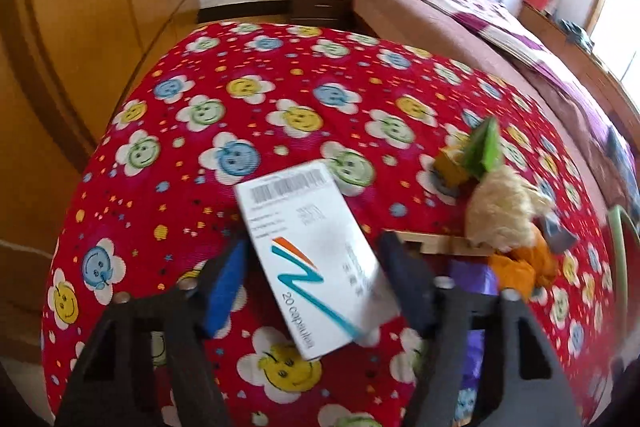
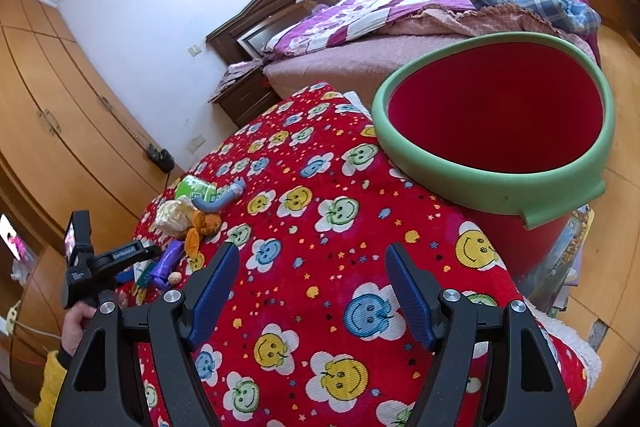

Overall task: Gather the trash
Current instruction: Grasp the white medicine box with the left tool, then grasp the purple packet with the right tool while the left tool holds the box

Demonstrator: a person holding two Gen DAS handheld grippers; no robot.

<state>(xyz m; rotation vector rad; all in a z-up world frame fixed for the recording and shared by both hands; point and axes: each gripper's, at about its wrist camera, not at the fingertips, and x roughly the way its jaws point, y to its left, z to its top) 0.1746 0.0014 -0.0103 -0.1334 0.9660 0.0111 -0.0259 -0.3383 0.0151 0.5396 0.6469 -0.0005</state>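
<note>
Two blurred fingers of the left gripper (image 1: 312,275) stand wide apart around a white medicine box (image 1: 308,259) on the red cloth (image 1: 240,99); contact is unclear. Right view: right gripper (image 2: 312,283) wide open, empty, above the cloth, bin (image 2: 496,183) just beyond, trash pile (image 2: 188,219) to the left.

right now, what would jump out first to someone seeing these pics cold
The red smiley-flower blanket fills both views. A white capsule box sits tilted between the open fingers of the left gripper; whether they touch it is unclear. The big red bin with a green rim stands at the blanket's far right edge, beyond the empty right gripper.
</note>
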